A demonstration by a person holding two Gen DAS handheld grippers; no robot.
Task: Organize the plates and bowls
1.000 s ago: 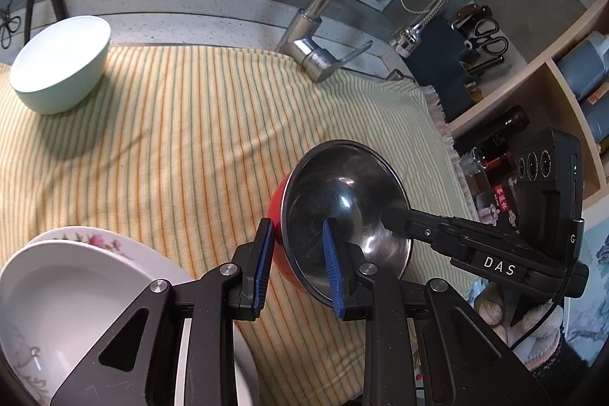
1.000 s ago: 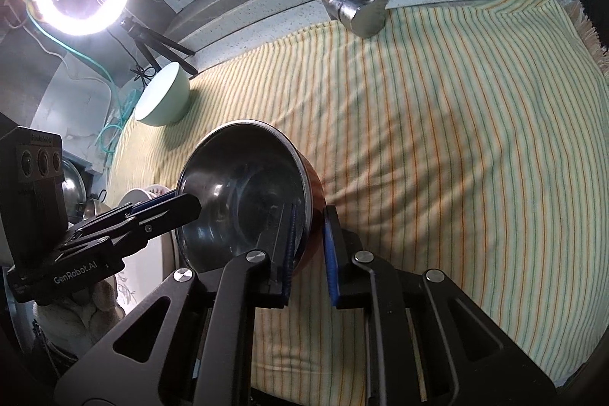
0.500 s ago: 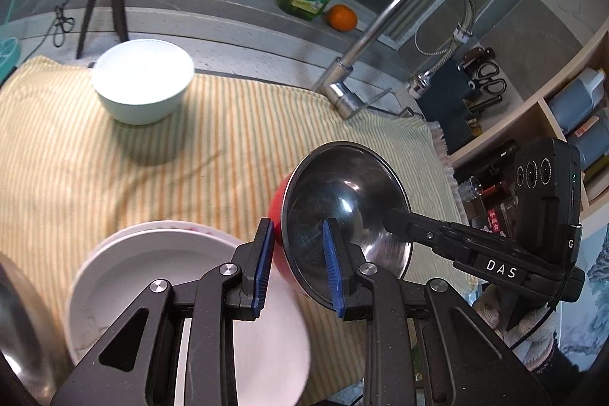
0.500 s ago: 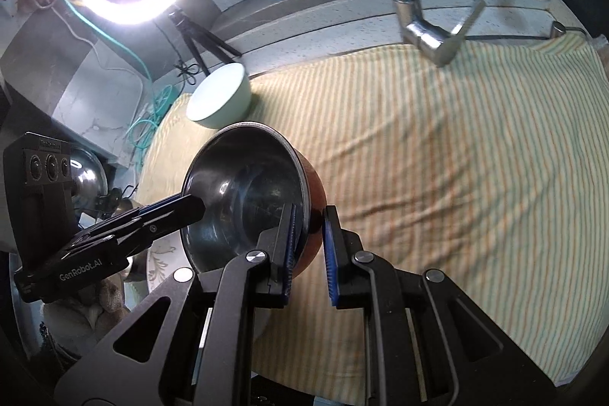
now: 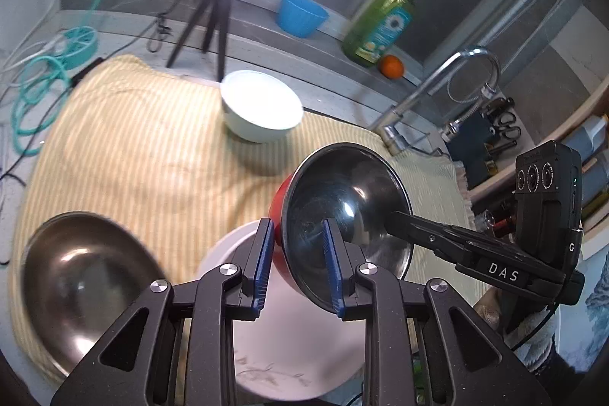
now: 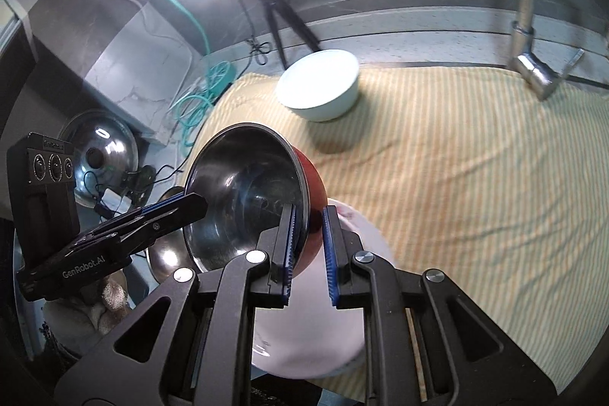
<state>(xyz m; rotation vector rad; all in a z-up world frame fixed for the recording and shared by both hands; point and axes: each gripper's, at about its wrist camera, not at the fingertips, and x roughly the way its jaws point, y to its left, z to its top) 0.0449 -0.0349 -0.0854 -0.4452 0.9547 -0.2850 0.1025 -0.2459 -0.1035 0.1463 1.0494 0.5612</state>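
Red bowl up in the air, both grippers clamped on its rim

We've got the left gripper [image 5: 298, 263] pinching the near rim of the red steel-lined bowl [image 5: 344, 212] and the right gripper [image 6: 308, 253] clenched on the opposite rim, so it hangs tilted between them, over the white plate [image 5: 297, 352] at the front of the striped yellow cloth [image 5: 133, 158]. The pale white bowl [image 5: 262, 109] sits well apart toward the back by the tripod [image 5: 213, 14], and a steel bowl [image 5: 83, 284] rests at the cloth's left edge, next to the plate.
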